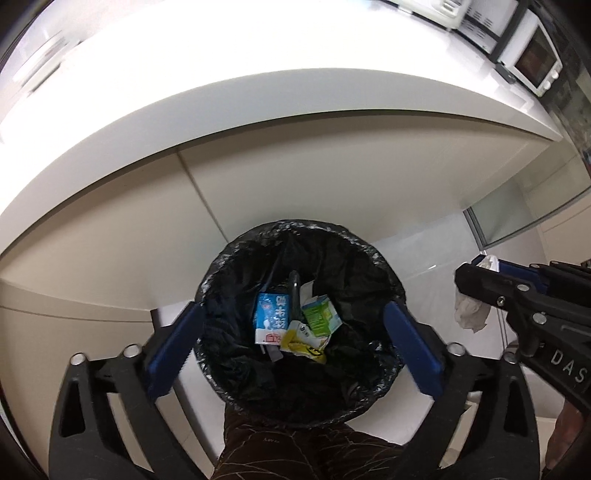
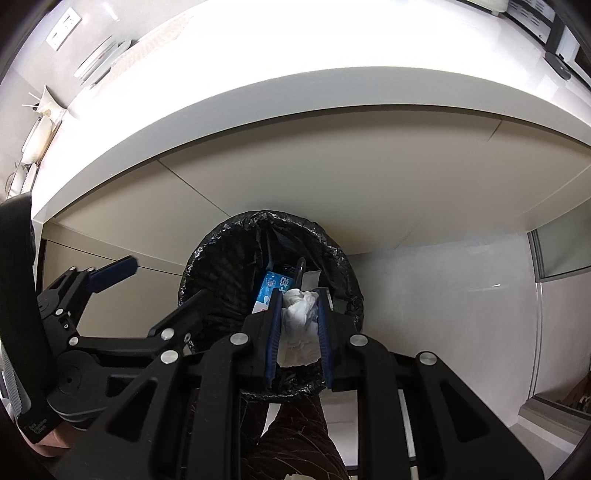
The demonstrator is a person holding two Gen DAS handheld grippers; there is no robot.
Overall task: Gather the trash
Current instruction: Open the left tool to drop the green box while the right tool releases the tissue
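Black plastic lines the round trash bin [image 1: 300,236], which stands on the pale floor against the beige cabinet front [image 1: 332,177] beneath the white countertop [image 1: 258,55]; at its bottom lie a blue-and-white carton [image 1: 269,315], a green-and-white carton [image 1: 320,314] at three o'clock of it and just beside it, and a yellow wrapper [image 1: 301,341] at six o'clock of the two, touching both. Over the bin's mouth the left gripper [image 1: 295,343] points steeply down with its blue pads [image 1: 173,345] spread wide to either side of the rim, nothing between them. At three o'clock of the bin in the left wrist view, the right gripper [image 2: 300,325] is clamped narrow on a crumpled white tissue [image 2: 300,314]; in its own camera the tissue is pinched between the two blue pads and hangs above the bin's near rim, with part of the wad bulging past the fingertips and the blue carton showing just beyond at eleven o'clock. A dark patterned trouser leg [image 1: 306,450] fills the six o'clock edge below the bin; a white microwave [image 1: 532,59] sits on the countertop at two o'clock; a wall socket [image 2: 64,29] shows at ten o'clock in the right wrist view.
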